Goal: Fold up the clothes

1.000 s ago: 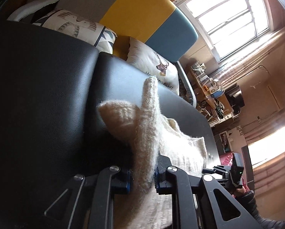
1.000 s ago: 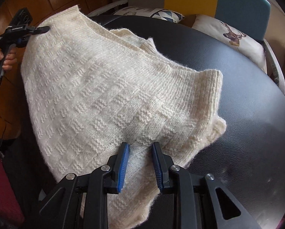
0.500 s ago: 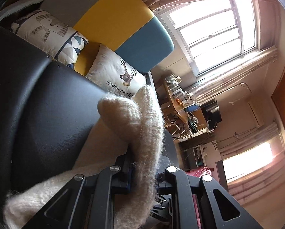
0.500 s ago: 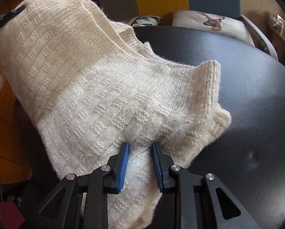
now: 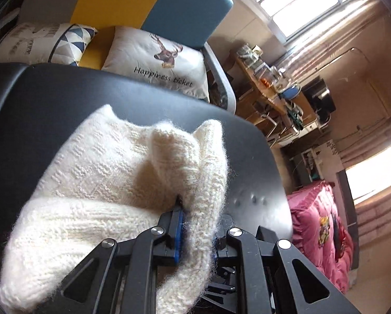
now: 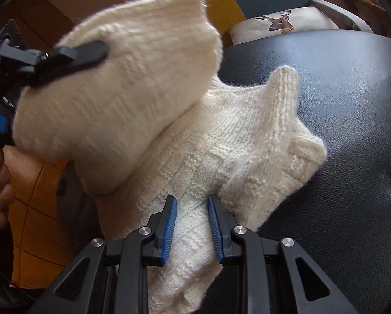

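A: Which step are we at?

B: Mid-fold, I'd say. The left gripper (image 5: 195, 233) is clamped on a bunched edge of the cream sweater (image 6: 237, 141) and holds that part up over the rest. Looks like one half going over the other.

A: And the right gripper (image 6: 191, 226)?

B: Pinching a fold of knit near the lower edge, blue pads w/ cloth between them. It acts as the anchor, approx. at the near rim of the black cushion (image 6: 352, 104).

A: Where does the sweater lie?

B: Partly on the cushion, partly in the air. The ribbed hem sticks up in a point, and the lifted part is blurred in the right view.

A: Next move?

B: Prob. lay the lifted half flat across the resting half, edges matched, then let go. Needs the left side lowered w/o dragging the bottom layer.

A: Room?

B: Bare cushion beyond and to the right of the knit, plenty. The deer pillow (image 5: 156, 60) sits well past the far edge, no obstacle. The near edge is the risk: cloth hangs off it by the right gripper, so it could slide off.
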A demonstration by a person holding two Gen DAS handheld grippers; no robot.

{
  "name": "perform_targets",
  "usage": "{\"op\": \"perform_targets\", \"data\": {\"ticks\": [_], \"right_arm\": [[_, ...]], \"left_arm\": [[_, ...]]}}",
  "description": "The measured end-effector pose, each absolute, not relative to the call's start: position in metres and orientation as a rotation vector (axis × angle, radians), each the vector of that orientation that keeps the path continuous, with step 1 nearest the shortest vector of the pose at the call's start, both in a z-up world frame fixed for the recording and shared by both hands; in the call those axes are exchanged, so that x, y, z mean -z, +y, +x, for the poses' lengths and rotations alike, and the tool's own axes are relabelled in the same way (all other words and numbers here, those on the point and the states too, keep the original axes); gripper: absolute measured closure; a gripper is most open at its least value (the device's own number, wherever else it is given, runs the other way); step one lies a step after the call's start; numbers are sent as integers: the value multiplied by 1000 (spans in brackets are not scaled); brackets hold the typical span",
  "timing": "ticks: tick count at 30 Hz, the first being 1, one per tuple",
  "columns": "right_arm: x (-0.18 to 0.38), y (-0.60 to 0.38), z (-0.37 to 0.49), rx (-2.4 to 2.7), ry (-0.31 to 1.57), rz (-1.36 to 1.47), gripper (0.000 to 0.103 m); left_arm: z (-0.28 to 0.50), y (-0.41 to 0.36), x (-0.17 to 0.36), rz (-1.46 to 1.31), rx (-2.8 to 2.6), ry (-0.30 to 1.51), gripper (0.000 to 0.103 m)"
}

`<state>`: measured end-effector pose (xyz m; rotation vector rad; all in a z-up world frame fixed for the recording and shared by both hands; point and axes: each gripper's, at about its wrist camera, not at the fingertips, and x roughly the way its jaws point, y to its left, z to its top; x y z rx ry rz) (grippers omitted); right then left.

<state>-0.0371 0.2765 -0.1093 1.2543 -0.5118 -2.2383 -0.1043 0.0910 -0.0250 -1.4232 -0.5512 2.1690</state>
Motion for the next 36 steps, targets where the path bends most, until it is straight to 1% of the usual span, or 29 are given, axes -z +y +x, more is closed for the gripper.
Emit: {"op": "perform_targets", "data": {"ticks": [6, 8, 9, 11, 13, 17, 18, 21, 22, 23, 26, 28, 30, 32, 36], "right_arm": [[114, 285, -30, 2225, -586, 1206, 80], [115, 287, -28, 2218, -609, 1189, 80], [116, 289, -26, 2212, -622, 1177, 80], [117, 293, -23, 2200, -650, 1153, 80], [119, 298, -20, 2182, -692, 1135, 80], [118, 307, -13, 2160, -748, 1126, 79], [114, 310, -7, 2172, -734, 1127, 79], [102, 323, 15, 2224, -676, 1141, 78], [97, 328, 23, 2249, -647, 1148, 75], [89, 332, 32, 2276, -607, 1144, 72], [48, 330, 36, 2317, -467, 1070, 72], [16, 319, 32, 2328, -361, 1010, 72], [-13, 298, 17, 2314, -272, 982, 72], [-29, 270, -3, 2225, -218, 1045, 72], [-27, 216, -17, 1962, -116, 1163, 72]], "left_arm": [[-96, 122, 56, -1495, -2140, -487, 87], [-96, 129, 63, -1521, -2142, -434, 86], [-96, 128, 63, -1523, -2131, -451, 86], [-96, 124, 61, -1522, -2104, -504, 80], [-94, 116, 52, -1518, -2017, -600, 67], [-84, 85, 16, -1407, -1854, -772, 64], [-82, 70, 7, -1367, -1846, -814, 62], [-78, 12, -16, -1271, -1966, -839, 62], [-74, -9, -17, -1250, -2031, -821, 58], [-69, -30, -17, -1229, -2102, -796, 57], [-57, -91, -10, -1188, -2285, -733, 54], [-52, -121, 8, -1220, -2324, -774, 54], [-51, -133, 31, -1268, -2342, -792, 54], [-50, -135, 49, -1306, -2347, -784, 54], [-48, -119, 74, -1329, -2281, -755, 54]]}}
